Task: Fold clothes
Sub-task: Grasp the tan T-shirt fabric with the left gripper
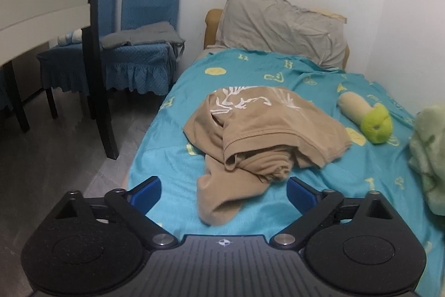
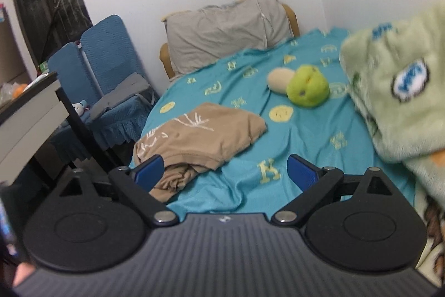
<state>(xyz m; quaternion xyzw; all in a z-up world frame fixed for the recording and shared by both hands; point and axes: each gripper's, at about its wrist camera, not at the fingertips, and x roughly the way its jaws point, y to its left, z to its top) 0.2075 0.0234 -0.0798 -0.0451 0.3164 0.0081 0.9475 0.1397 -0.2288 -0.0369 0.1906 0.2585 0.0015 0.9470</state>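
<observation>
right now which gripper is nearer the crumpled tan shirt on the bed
Left. The left gripper hangs open with the tan shirt lying right between and ahead of its fingers. The right gripper, also open, sits off to the shirt's side, with only its left finger by the hem.

shirt [image 1: 258, 127] on bed [image 1: 167, 166] | pillow [image 1: 281, 24] behind | toy [image 1: 364, 116] right, perhaps apart

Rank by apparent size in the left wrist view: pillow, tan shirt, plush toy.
1. Tan shirt, though it lies closer to the camera, so the lead is unsure.
2. Pillow, a near match.
3. Plush toy, clearly smallest.
</observation>
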